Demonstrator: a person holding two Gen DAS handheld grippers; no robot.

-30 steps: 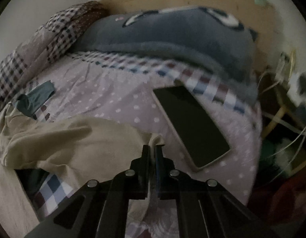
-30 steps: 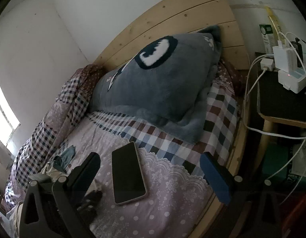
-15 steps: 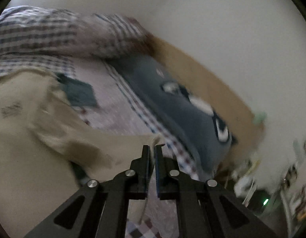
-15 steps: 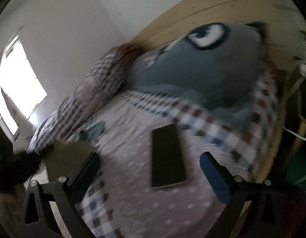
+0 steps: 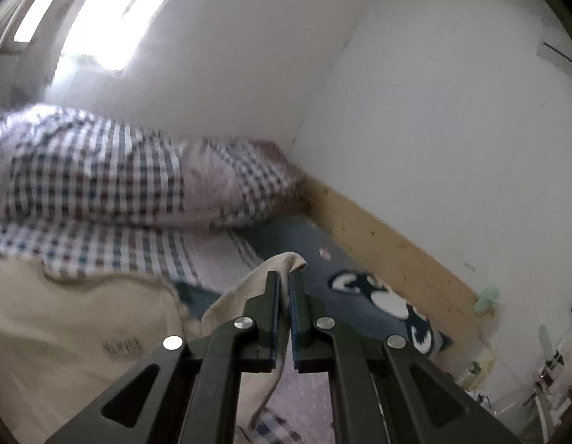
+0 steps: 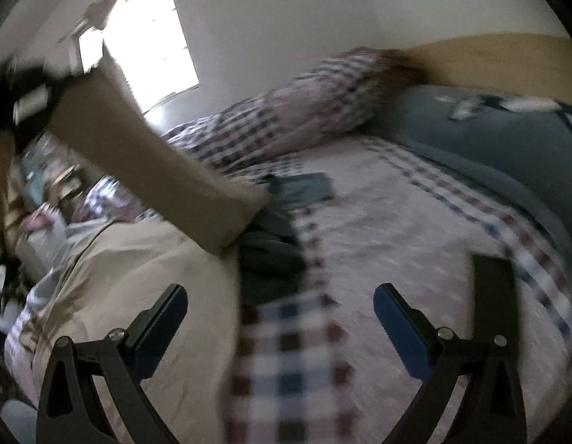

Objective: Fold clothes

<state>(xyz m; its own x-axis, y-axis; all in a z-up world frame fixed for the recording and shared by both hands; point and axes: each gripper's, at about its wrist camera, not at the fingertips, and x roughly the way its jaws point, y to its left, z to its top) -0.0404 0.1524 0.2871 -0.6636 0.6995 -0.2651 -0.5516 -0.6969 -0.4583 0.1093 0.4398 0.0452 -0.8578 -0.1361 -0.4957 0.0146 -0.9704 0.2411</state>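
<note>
My left gripper [image 5: 284, 281] is shut on a corner of a beige garment [image 5: 74, 340], whose edge pokes out above the fingertips and whose body hangs down to the left. In the right wrist view the same beige garment [image 6: 145, 155] stretches as a taut band from the upper left down to the bed, with more of it spread on the sheet [image 6: 137, 277]. My right gripper [image 6: 280, 318] stands wide open above the bed, with nothing between its blue pads. A dark green garment [image 6: 271, 259] lies crumpled beside the beige one.
A checked duvet [image 5: 100, 177] is bunched against the wall. A grey cartoon pillow [image 5: 378, 296] leans on the wooden headboard [image 5: 389, 244]. The pink dotted sheet [image 6: 378, 222] has a teal cloth piece [image 6: 308, 188] on it. A bright window [image 6: 149, 44] is at the left.
My left gripper has risen and swung toward the wall, lifting the beige garment's corner with it. My right gripper has swung left across the bed, and the phone has left its view.
</note>
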